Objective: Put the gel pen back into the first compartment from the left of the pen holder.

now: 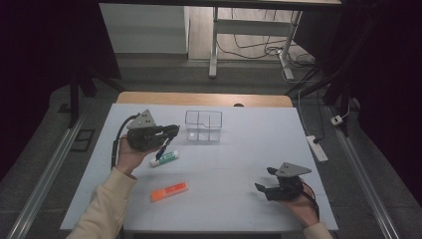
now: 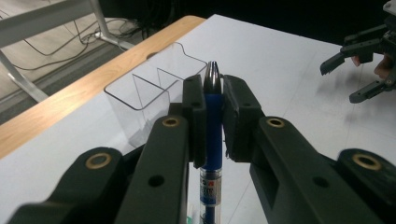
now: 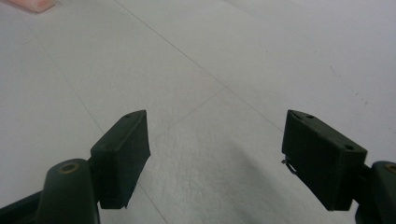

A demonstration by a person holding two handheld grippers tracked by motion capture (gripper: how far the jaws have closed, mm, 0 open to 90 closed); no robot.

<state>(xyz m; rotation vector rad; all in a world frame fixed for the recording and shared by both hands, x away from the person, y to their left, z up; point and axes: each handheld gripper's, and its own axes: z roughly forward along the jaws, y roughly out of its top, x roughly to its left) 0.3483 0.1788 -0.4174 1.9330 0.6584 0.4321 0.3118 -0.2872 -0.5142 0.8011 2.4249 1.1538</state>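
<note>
Two grippers work over the white table (image 1: 239, 149): the left gripper (image 2: 214, 100) clamps a blue pen (image 2: 213, 140) upright between its jaws, just beside the clear box (image 1: 203, 125), while the right gripper (image 3: 215, 154) rests near the table's right edge, jaws spread wide, holding nothing.
</note>
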